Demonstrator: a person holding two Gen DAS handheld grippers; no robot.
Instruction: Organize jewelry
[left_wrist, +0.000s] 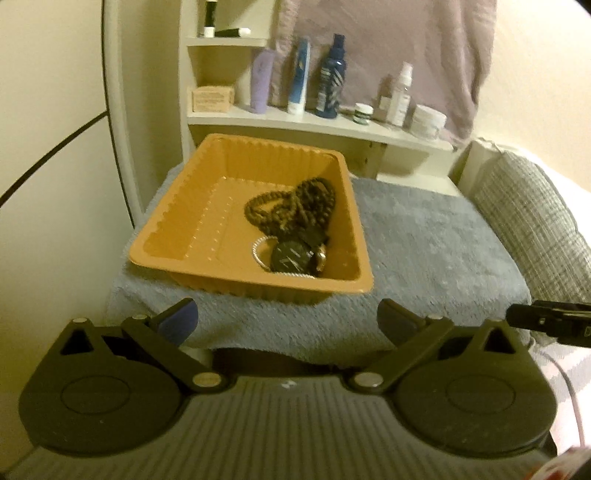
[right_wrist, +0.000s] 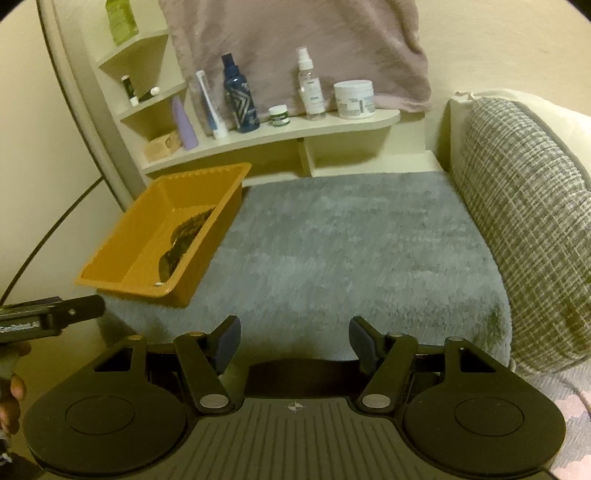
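Note:
An orange plastic tray (left_wrist: 177, 229) stands on a grey fluffy mat (left_wrist: 424, 251). In it lie a dark brown beaded necklace (left_wrist: 291, 206), a black-faced watch (left_wrist: 293, 256) and a silver bracelet (left_wrist: 260, 249) partly under the watch. My left gripper (left_wrist: 288, 319) is open and empty, just before the tray's near wall. In the right wrist view the tray (right_wrist: 122, 240) is at the left with the necklace (right_wrist: 188, 229) showing inside. My right gripper (right_wrist: 295, 332) is open and empty over the mat's (right_wrist: 351, 251) near edge.
A cream shelf (right_wrist: 295, 133) behind the mat holds several bottles, tubes and jars. A grey woven cushion (right_wrist: 517, 206) borders the mat on the right. A pink cloth (right_wrist: 295, 44) hangs on the wall. The other gripper's tip shows at each view's edge (left_wrist: 546, 319).

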